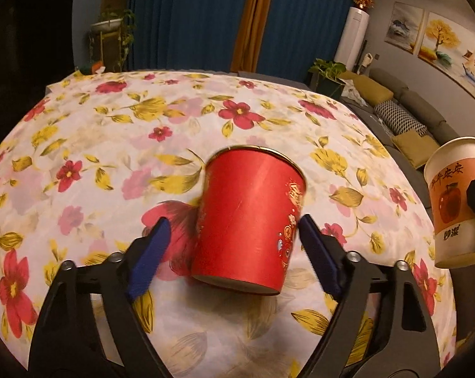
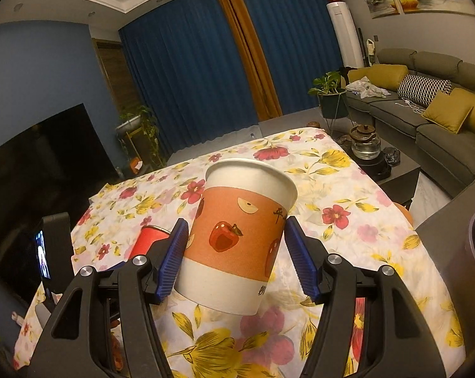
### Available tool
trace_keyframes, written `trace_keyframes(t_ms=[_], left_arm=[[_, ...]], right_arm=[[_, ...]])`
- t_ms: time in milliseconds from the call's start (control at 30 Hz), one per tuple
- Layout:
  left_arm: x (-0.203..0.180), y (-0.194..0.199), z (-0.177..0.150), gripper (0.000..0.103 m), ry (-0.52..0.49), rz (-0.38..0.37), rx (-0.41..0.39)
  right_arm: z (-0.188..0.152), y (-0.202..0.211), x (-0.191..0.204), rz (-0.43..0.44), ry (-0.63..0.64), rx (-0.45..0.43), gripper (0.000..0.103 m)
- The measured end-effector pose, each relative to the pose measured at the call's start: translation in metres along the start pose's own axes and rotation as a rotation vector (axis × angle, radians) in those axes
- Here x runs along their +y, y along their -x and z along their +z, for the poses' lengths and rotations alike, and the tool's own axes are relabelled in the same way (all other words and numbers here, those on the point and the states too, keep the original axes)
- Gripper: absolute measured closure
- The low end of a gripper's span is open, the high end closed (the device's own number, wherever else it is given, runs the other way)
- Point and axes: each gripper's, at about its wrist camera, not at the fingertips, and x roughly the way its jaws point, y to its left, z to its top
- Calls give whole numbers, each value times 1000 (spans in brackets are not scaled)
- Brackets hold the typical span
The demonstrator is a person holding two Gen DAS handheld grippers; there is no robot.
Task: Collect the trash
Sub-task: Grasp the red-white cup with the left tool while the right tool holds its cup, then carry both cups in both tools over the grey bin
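1. My left gripper (image 1: 234, 236) brackets the red cup (image 1: 250, 220), which looks tilted over the flowered tablecloth (image 1: 111, 126). The right pad sits against the cup's printed side; the left pad shows a sliver of cloth between it and the wall. So I call this one spread wide around the cup but not clamped. I cannot tell whether the base rests on the cloth.

2. My right gripper (image 2: 234, 252) has the apple-print paper cup (image 2: 237, 236) between its blue pads (image 2: 174, 258). The left pad presses the sleeve; the right pad stands very near the opposite wall, and I cannot make out true contact there. The cup leans and seems raised off the cloth, which suggests I have hold of it, yet I cannot be sure.

3. In the left wrist view that same paper cup appears at the far right, in the air, with a dark finger across it.

4. I take both cups low on the body, where the wall is stiffer and less likely to crush than the rim.

5. I judge the next need is to squeeze the left fingers on the red cup, then carry both to a bin, which I cannot clearly see.
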Motion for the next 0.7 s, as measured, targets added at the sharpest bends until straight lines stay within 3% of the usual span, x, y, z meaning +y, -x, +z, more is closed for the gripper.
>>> trace_keyframes(t_ms=[67, 400, 700], left_arm=[[0, -2, 0, 41, -2, -11, 10], [-2, 13, -1, 44, -16, -16, -48], [-13, 68, 2, 44, -26, -8, -165]], right_arm=[[-1, 0, 1, -2, 4, 1, 41], [-2, 0, 3, -2, 15, 0, 41], [6, 17, 2, 26, 9, -18, 41]])
